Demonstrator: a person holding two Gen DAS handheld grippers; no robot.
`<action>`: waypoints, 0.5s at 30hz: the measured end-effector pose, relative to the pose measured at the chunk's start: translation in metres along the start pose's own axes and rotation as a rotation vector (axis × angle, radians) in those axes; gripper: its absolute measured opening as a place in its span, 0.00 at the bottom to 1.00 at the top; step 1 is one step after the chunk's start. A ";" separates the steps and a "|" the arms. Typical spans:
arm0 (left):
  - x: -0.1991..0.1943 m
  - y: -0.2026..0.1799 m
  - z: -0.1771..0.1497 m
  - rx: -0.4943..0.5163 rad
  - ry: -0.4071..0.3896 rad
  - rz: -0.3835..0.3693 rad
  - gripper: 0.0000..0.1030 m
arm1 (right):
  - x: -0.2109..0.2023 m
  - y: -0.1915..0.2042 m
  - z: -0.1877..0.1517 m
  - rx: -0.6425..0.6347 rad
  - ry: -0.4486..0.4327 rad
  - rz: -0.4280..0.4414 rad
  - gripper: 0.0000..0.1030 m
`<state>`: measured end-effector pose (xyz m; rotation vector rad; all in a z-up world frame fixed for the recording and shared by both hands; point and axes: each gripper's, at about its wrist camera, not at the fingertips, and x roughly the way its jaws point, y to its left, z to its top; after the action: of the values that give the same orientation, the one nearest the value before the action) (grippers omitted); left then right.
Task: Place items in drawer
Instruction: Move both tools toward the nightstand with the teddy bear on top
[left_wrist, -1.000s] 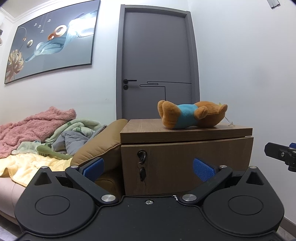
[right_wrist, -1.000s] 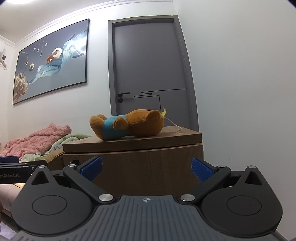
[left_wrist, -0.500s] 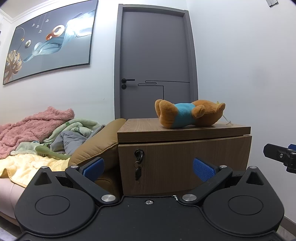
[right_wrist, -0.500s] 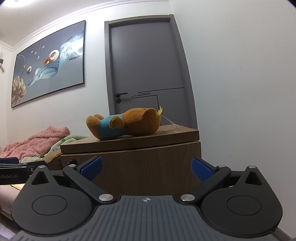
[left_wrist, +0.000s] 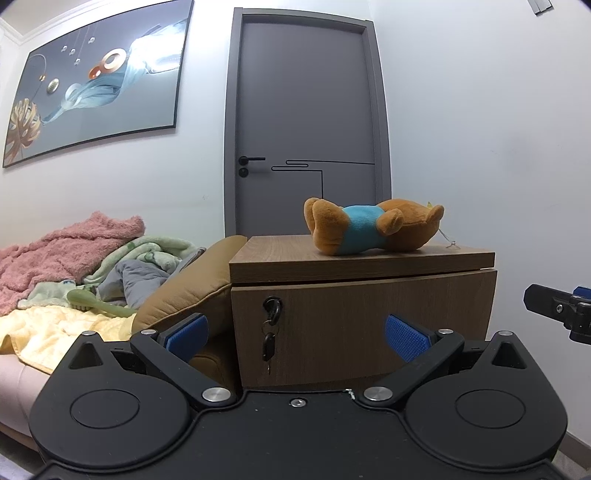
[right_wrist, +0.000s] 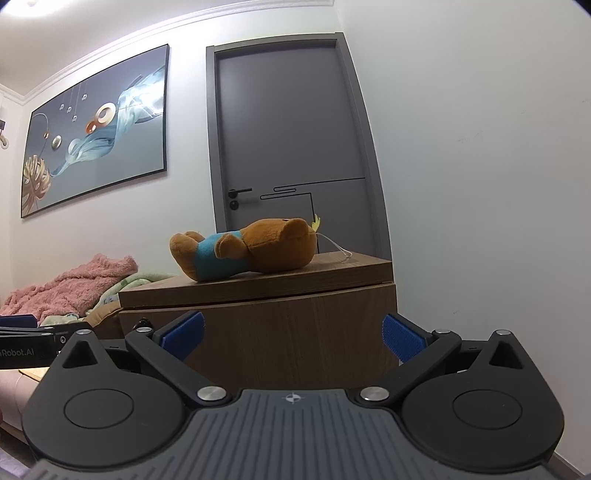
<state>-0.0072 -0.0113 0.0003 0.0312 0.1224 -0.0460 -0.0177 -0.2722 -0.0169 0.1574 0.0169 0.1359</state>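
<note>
White lettering reading "nRobot.AI", its start cut off by the frame edge, runs along the black body of the left gripper (right_wrist: 33, 345), at nine o'clock in the right wrist view.

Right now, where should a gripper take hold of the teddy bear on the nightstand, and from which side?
Probably the blue-shirted waist of the teddy bear. It lies lengthwise on the nightstand, narrowest at the middle, so come from the front, above the top, fingers closing across the torso.
</note>
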 end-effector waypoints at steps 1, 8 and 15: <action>0.000 0.000 0.000 0.001 0.000 0.001 0.99 | 0.000 0.000 0.000 0.003 0.001 0.001 1.00; -0.002 -0.001 0.000 0.004 0.000 0.003 0.99 | 0.004 -0.007 0.004 0.012 0.012 0.009 1.00; -0.006 -0.001 -0.001 0.001 -0.002 0.011 0.99 | 0.008 -0.011 0.004 0.011 0.013 0.009 1.00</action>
<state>-0.0134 -0.0119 0.0004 0.0326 0.1203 -0.0355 -0.0083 -0.2822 -0.0145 0.1676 0.0300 0.1463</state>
